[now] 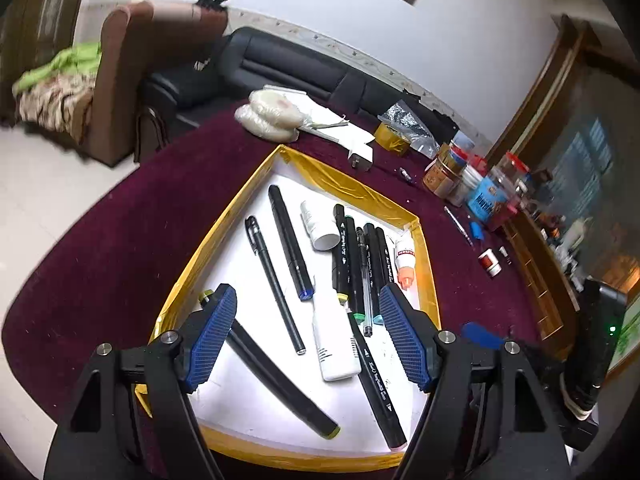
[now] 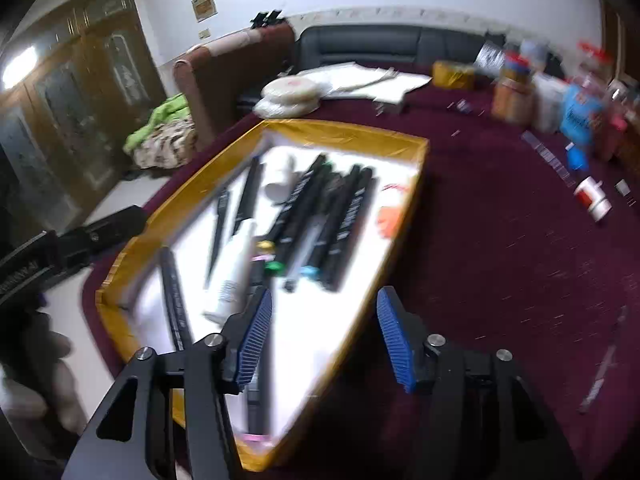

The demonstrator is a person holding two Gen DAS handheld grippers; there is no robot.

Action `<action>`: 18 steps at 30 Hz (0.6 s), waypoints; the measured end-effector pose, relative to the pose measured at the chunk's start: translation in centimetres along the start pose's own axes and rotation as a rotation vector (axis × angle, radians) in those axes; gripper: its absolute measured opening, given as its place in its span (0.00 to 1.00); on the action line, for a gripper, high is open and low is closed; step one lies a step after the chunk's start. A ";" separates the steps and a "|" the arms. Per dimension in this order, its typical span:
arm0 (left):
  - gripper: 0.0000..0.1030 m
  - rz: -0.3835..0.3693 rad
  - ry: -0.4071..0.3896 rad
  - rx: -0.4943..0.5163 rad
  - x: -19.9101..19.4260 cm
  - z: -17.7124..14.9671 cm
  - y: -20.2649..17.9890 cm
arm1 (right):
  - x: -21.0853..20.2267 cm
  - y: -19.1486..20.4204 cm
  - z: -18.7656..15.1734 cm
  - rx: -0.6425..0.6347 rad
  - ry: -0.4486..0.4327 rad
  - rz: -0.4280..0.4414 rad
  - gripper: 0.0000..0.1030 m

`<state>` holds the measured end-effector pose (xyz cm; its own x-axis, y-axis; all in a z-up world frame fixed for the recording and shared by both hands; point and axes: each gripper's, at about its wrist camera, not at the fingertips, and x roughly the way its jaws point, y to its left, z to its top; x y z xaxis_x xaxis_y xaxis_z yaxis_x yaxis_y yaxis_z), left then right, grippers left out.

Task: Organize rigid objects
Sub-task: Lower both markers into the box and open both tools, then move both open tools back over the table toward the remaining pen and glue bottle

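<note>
A shallow white tray with a gold taped rim (image 1: 352, 184) (image 2: 344, 130) lies on the maroon tablecloth. Inside it are several black pens and markers (image 1: 360, 268) (image 2: 320, 216), a long black marker (image 1: 280, 376), a white tube (image 1: 334, 344) (image 2: 236, 272), a small white bottle (image 1: 318, 226) and an orange-tipped glue tube (image 1: 405, 260). My left gripper (image 1: 306, 300) hangs open above the near part of the tray, nothing between its blue pads. My right gripper (image 2: 324, 304) is open over the tray's right rim, also empty. The right wrist view is blurred.
Jars and bottles (image 1: 476, 184) (image 2: 560, 100) crowd the table's right side. A gold tape roll (image 1: 394, 138), papers and wrapped round pads (image 1: 272, 114) lie behind the tray. A red-white spool (image 1: 490, 262) (image 2: 594, 198) and thin pens (image 1: 458, 226) rest on the cloth. Sofas stand beyond.
</note>
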<state>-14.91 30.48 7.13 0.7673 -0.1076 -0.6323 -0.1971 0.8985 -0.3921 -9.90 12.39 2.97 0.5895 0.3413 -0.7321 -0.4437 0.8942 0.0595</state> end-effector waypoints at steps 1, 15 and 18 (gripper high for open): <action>0.72 0.008 -0.006 0.015 0.0 0.0 -0.5 | -0.3 -0.2 -0.1 -0.009 -0.012 -0.025 0.50; 0.72 0.057 0.031 0.159 1.3 -1.5 -6.9 | -2.6 -5.2 -1.3 0.008 -0.068 -0.190 0.54; 0.72 0.055 0.043 0.175 1.5 -1.9 -8.0 | -2.9 -6.2 -1.5 0.012 -0.068 -0.210 0.54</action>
<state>-13.30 22.27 8.03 0.7307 -0.0712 -0.6790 -0.1260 0.9634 -0.2365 -9.87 5.45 3.66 0.7126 0.1659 -0.6817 -0.2985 0.9510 -0.0806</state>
